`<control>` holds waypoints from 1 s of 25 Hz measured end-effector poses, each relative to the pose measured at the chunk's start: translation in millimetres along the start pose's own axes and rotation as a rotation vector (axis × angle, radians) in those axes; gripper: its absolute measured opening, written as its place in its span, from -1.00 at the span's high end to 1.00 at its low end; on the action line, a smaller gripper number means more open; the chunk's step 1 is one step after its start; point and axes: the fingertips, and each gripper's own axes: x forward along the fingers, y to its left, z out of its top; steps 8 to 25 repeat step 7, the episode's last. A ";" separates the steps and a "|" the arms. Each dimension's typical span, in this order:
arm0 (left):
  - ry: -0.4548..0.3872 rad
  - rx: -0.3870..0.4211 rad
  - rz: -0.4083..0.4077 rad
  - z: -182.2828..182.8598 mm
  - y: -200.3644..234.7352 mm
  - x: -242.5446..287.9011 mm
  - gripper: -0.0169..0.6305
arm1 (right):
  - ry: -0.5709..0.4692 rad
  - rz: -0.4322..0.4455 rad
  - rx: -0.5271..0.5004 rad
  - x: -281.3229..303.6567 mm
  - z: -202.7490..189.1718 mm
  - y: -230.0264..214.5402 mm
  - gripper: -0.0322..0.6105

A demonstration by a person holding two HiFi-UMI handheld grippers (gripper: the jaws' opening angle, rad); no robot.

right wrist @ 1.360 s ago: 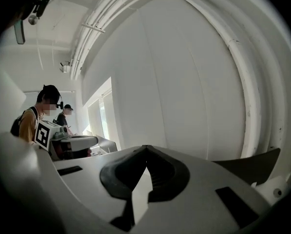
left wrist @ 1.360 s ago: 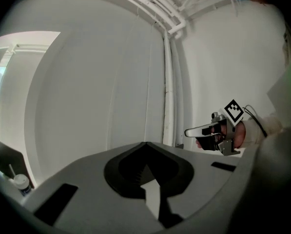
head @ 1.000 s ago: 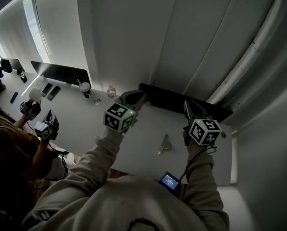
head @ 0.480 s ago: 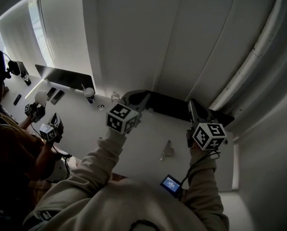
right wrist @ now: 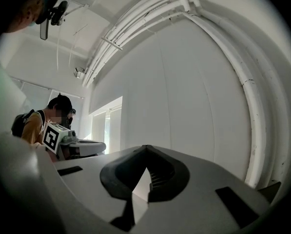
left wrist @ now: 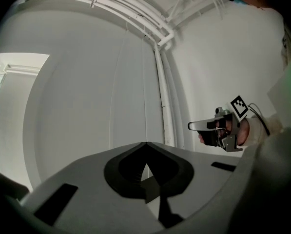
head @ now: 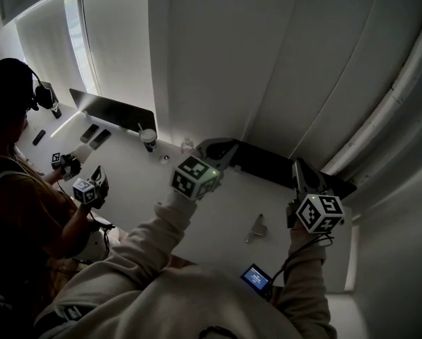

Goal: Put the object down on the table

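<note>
Start at the small screen by the chest; leave it out of the task. Just beyond, find the object lying loose on the table, between the two grippers and touched by neither; judge the put-down as complete. Grey and slim; finer shape too small to read. Expect light weight, a stiff body and some sliding on the smooth top; no sign of fragility. For any further lift, pinch across the narrow width near the middle, jaws squared to it, and close gently to avoid flicking it away. Above the table, note left gripper and right gripper held level, each with jaws pressed together on nothing. Farther out, note a dark slab along the table's back edge, then the plain wall.
</note>
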 end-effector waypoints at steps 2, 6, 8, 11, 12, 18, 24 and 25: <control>0.008 0.007 0.006 -1.7 2.2 -1.1 0.94 | -0.002 0.009 -0.007 2.8 1.0 2.2 0.84; -0.003 0.019 0.020 -0.5 8.8 0.6 0.94 | 0.002 0.001 -0.002 4.9 -5.1 -0.8 0.84; -0.007 0.020 0.021 -0.2 10.0 1.2 0.94 | 0.004 0.000 -0.001 5.1 -7.1 -1.7 0.84; -0.007 0.020 0.021 -0.2 10.0 1.2 0.94 | 0.004 0.000 -0.001 5.1 -7.1 -1.7 0.84; -0.007 0.020 0.021 -0.2 10.0 1.2 0.94 | 0.004 0.000 -0.001 5.1 -7.1 -1.7 0.84; -0.007 0.020 0.021 -0.2 10.0 1.2 0.94 | 0.004 0.000 -0.001 5.1 -7.1 -1.7 0.84; -0.007 0.020 0.021 -0.2 10.0 1.2 0.94 | 0.004 0.000 -0.001 5.1 -7.1 -1.7 0.84; -0.007 0.020 0.021 -0.2 10.0 1.2 0.94 | 0.004 0.000 -0.001 5.1 -7.1 -1.7 0.84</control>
